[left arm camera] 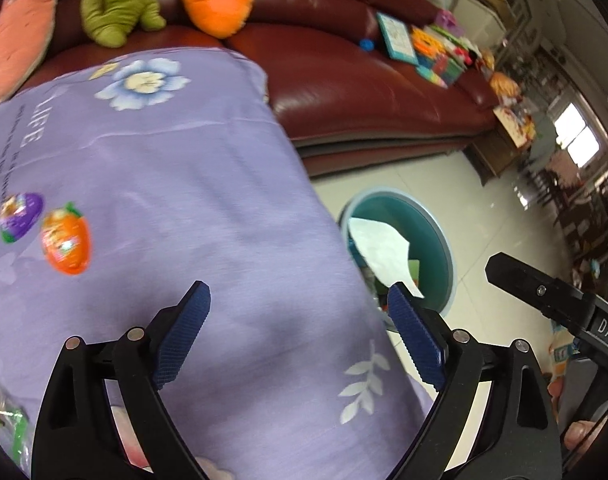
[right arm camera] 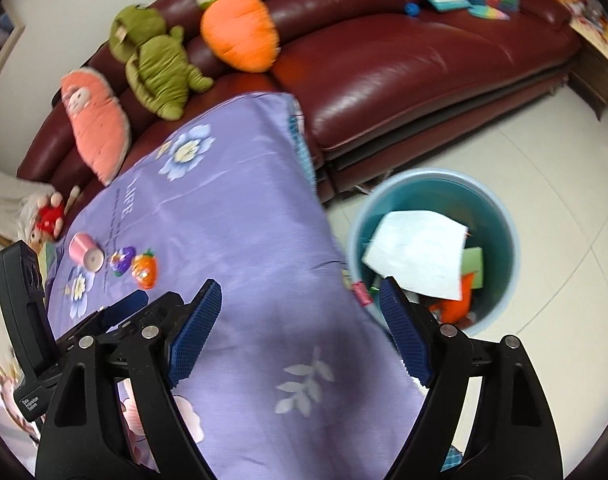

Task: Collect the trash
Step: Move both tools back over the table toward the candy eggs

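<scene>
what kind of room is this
Most likely a home living room: a dark red leather sofa with plush toys along its back, a tiled floor, and a teal trash bin beside a cloth-covered table.

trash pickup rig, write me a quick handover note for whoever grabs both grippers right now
Left gripper: open, nothing between its pads.
Right gripper: open, empty too.
Both are above the purple floral cloth, near the edge beside the teal bin on the floor.
Done: a white paper sheet and some coloured scraps lie in the bin.
Left: the purple wrapper, the orange wrapper and the small pink cup lying on its side are on the cloth. A green wrapper shows at the left view's edge.
</scene>
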A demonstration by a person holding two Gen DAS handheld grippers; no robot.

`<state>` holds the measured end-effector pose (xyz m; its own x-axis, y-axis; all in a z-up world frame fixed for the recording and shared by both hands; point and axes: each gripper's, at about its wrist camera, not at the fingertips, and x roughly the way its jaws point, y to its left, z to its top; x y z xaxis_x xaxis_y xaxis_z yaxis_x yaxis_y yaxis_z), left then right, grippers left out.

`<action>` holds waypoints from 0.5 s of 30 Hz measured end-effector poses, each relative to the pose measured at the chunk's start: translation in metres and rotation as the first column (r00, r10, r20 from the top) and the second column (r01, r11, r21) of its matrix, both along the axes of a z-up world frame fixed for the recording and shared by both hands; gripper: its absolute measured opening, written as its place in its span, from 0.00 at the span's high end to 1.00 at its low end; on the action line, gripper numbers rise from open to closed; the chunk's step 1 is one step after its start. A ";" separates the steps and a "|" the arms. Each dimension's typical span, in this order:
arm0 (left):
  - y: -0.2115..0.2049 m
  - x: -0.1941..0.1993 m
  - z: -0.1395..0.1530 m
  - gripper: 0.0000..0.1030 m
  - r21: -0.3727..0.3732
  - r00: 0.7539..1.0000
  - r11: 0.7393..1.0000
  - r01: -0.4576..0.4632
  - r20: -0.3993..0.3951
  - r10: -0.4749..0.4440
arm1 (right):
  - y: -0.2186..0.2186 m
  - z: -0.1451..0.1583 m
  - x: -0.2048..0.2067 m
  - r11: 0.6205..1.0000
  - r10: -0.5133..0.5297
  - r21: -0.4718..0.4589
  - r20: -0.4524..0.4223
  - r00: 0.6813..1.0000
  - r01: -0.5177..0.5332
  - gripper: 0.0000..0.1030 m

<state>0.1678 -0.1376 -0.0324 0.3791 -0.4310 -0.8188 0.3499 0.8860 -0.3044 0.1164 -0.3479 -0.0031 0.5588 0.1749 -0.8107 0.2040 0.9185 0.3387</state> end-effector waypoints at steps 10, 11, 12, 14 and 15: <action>0.088 0.007 0.001 0.11 -0.037 0.989 0.989 -0.144 -0.019 0.144 | 0.082 -0.005 0.040 0.986 0.165 -0.025 -0.039 0.986 -0.166 0.25; 0.097 0.008 0.001 0.11 -0.036 0.987 0.987 -0.157 -0.020 0.157 | 0.092 -0.006 0.046 0.981 0.191 -0.026 -0.041 0.981 -0.193 0.25; 0.105 0.009 0.001 0.11 -0.034 0.985 0.985 -0.170 -0.020 0.169 | 0.097 -0.007 0.048 0.978 0.207 -0.026 -0.043 0.977 -0.208 0.25; 0.125 0.010 0.000 0.11 -0.031 0.980 0.979 -0.200 -0.019 0.200 | 0.116 -0.009 0.059 0.965 0.260 -0.034 -0.050 0.964 -0.262 0.25; 0.134 0.010 -0.001 0.11 -0.030 0.977 0.976 -0.215 -0.018 0.214 | 0.123 -0.011 0.062 0.960 0.276 -0.036 -0.052 0.960 -0.278 0.25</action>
